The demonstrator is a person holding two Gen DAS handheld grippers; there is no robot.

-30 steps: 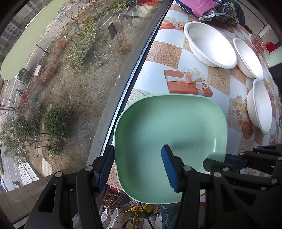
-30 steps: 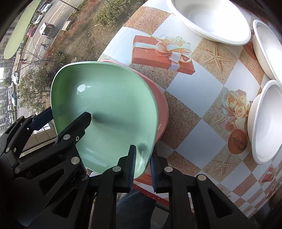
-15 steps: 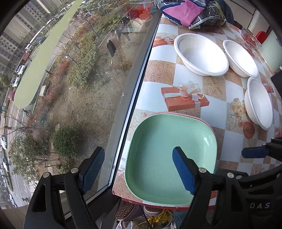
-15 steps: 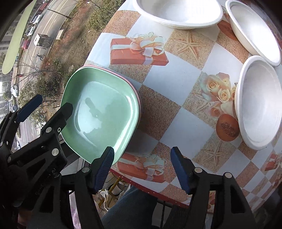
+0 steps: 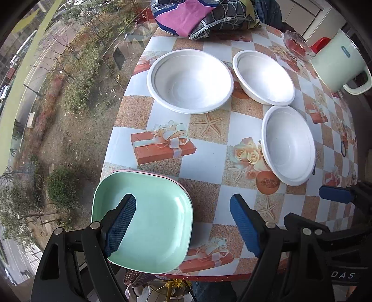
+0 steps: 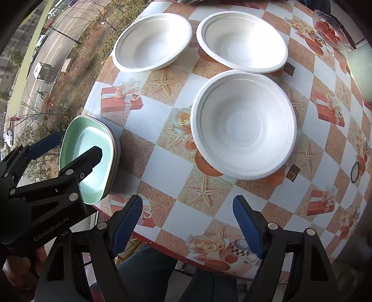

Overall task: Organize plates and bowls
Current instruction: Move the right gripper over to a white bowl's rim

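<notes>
A mint-green square plate (image 5: pixel 148 223) lies stacked on a pink plate (image 5: pixel 144 172) at the near left corner of the table (image 5: pixel 209 148). Three white bowls (image 5: pixel 189 81) (image 5: pixel 264 76) (image 5: pixel 288 144) stand apart farther back. My left gripper (image 5: pixel 182 199) hangs open above the green plate's right edge, one finger over the plate, and touches nothing. In the right wrist view the green plate (image 6: pixel 93 148) sits at the left and the nearest white bowl (image 6: pixel 244 125) is ahead. The jaws of my right gripper (image 6: pixel 187 202) are opening over bare tablecloth, with nothing between them.
A window runs along the table's left edge, with the street far below. A mint-green jug (image 5: pixel 337 62), a glass dish (image 5: pixel 296 44) and a heap of cloth (image 5: pixel 204 16) stand at the back. A person's legs show under the near table edge.
Both grippers let go of the green plate, which now rests on the pink one. Both have risen and drifted right, so more of the table and bowls shows.
</notes>
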